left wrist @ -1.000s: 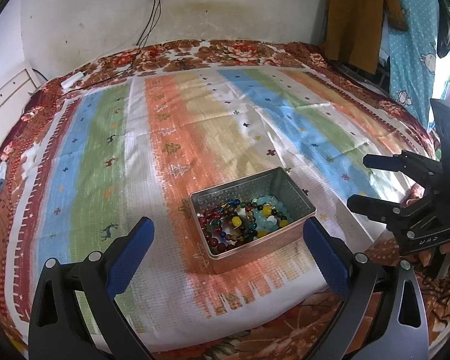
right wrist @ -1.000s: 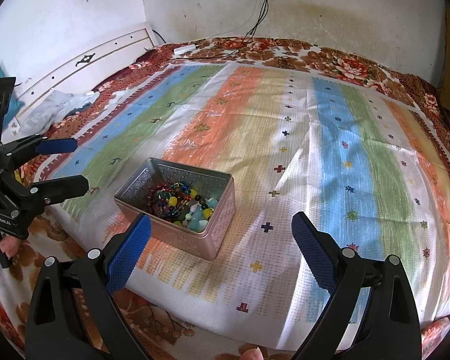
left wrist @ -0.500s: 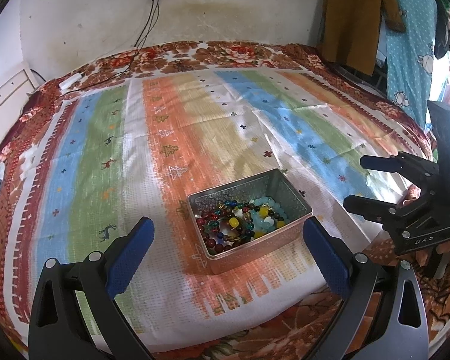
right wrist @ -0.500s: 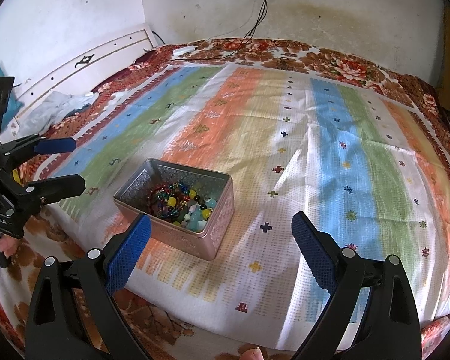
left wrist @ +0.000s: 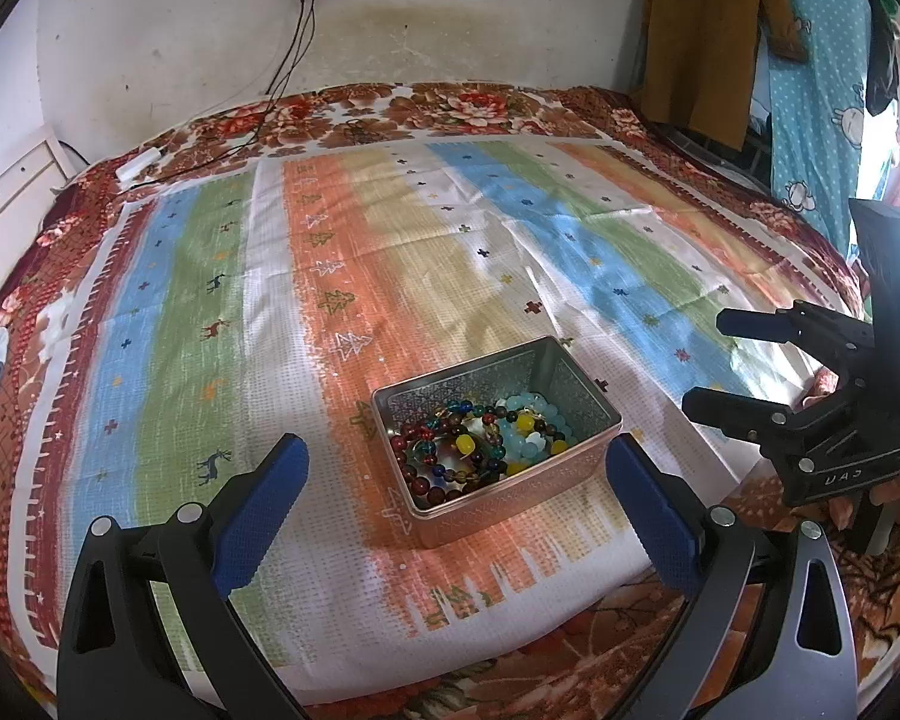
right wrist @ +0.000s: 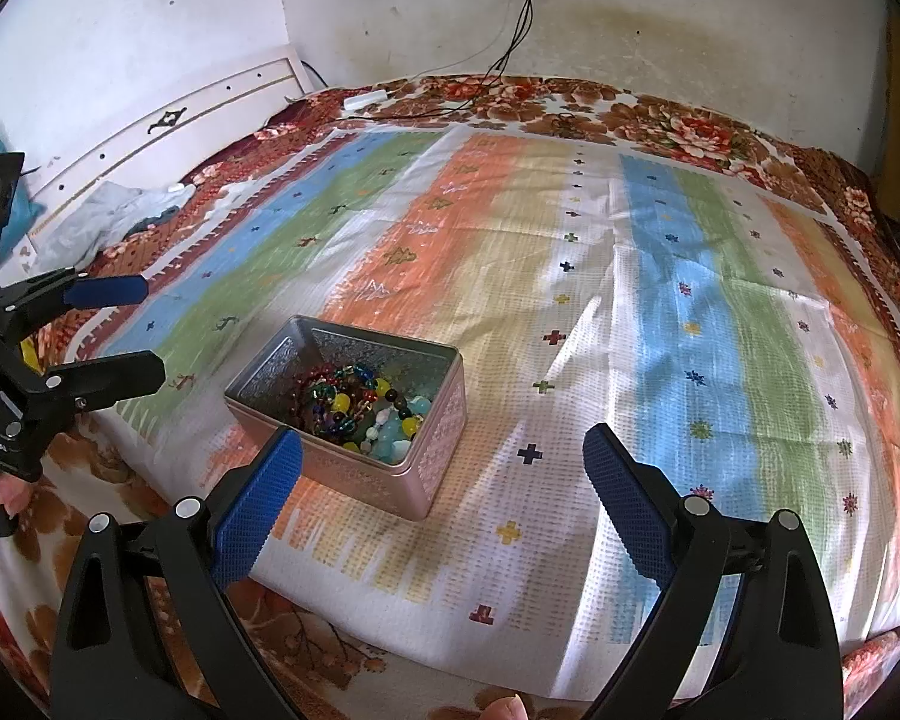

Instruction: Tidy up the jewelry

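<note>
Two hand-held grippers hover with fingers spread wide and empty over the near edge of a bed. The left gripper [left wrist: 456, 492] frames an open metal tin [left wrist: 497, 441] almost squarely between its blue pads; the tin sits just ahead of the fingertips, its long axis running from near left to far right in that view. The right gripper [right wrist: 441, 480] lies to the tin's right, so the tin [right wrist: 354, 414] shows ahead of its left finger rather than between the two. By that alignment the left gripper appears the better placed to reach in. Inside the tin lies a tangle of beaded bracelets [left wrist: 480, 450] in red, blue, yellow and pale aqua, heaped together. No jewelry shows on the striped cloth [right wrist: 570, 276] beyond, which spreads clear to the floral bedspread [left wrist: 450, 114] at the far wall. The scene fits either beads awaiting sorting or beads already gathered into the tin.
</note>
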{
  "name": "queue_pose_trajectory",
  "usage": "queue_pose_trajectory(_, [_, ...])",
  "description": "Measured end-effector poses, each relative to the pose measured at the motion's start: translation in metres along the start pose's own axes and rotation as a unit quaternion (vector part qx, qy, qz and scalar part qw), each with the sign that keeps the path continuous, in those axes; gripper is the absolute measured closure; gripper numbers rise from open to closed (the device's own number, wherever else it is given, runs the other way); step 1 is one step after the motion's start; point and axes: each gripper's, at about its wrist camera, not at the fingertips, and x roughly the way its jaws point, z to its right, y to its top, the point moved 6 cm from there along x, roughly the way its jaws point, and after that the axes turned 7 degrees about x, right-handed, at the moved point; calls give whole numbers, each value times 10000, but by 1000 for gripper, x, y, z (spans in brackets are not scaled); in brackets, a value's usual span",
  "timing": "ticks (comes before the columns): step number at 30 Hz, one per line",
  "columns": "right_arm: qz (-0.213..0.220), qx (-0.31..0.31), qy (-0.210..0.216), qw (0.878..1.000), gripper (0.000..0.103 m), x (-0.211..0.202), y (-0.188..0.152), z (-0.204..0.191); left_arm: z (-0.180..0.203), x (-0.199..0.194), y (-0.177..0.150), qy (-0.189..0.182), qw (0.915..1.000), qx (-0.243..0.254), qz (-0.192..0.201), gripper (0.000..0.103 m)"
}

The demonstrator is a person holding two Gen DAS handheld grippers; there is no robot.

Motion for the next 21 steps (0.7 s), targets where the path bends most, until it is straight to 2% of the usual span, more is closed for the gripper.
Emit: queue_pose_trajectory(21, [-15, -16, -8, 10000, 8, 0, -1, 0, 1, 2, -3, -11, 10000, -1, -24, 6])
